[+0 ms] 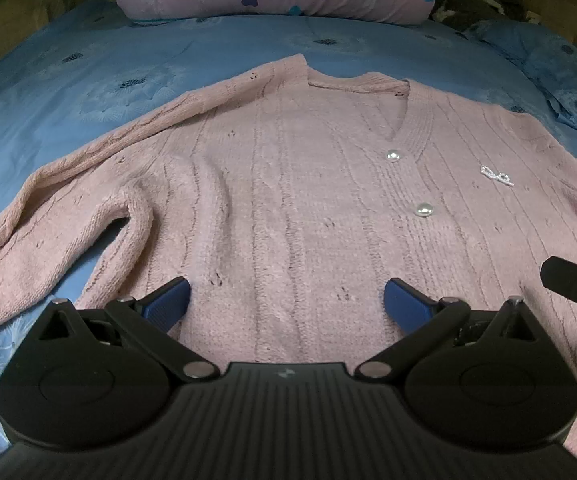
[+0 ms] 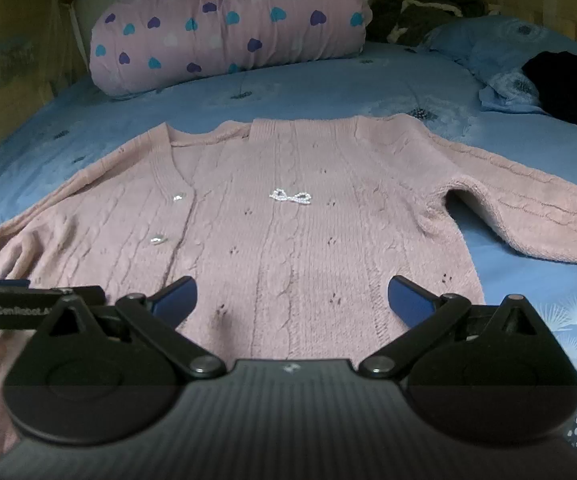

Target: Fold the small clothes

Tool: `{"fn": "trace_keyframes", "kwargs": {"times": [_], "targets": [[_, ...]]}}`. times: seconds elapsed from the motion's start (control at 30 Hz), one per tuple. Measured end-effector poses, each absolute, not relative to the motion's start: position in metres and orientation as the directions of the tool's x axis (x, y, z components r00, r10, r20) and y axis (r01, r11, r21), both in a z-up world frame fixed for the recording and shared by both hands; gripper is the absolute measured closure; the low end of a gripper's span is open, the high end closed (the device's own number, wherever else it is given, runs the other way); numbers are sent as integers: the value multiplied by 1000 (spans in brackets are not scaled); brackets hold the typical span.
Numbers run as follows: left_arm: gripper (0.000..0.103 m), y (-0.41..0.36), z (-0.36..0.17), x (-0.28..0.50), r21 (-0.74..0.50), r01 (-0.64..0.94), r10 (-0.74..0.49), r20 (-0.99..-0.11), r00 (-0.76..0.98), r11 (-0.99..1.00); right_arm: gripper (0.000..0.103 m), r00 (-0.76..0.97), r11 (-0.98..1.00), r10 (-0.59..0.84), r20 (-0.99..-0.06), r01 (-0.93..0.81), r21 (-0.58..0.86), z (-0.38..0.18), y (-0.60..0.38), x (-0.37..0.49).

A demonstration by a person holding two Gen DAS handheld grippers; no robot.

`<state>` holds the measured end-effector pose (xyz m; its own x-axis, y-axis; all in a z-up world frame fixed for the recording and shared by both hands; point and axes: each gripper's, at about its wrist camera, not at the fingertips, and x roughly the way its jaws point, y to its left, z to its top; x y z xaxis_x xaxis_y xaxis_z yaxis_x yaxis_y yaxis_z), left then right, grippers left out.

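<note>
- Left hand-held gripper [image 1: 287, 296] jaws apart, above pink cardigan [image 1: 288, 184] hem.
- Right hand-held gripper [image 2: 292, 294] jaws apart too, nothing held.
- Cardigan flat on bed [image 1: 88, 80].
- "GenRobot.AI" printed on left unit, partly hidden.

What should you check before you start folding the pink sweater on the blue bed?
1. Pink knitted cardigan lying flat, front up: ok.
2. Both sleeves spread outward, not yet folded: ok.
3. Two round pearly buttons fastened: ok; lower ones cannot tell.
4. Left gripper jaws open, empty: ok.
5. Right gripper jaws open, empty: ok.
6. Small beaded bow clear of both grippers: ok.
</note>
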<state>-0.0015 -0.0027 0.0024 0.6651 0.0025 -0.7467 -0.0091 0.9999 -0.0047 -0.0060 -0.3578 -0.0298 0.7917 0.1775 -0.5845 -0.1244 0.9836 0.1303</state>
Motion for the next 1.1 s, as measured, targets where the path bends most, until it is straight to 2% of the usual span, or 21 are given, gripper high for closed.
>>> {"fn": "trace_keyframes", "kwargs": {"times": [1.1], "targets": [[0, -2, 5, -3, -17, 4, -15, -748, 663, 1000, 0, 791, 981, 188, -583, -125, 147, -30, -361, -7]]}}
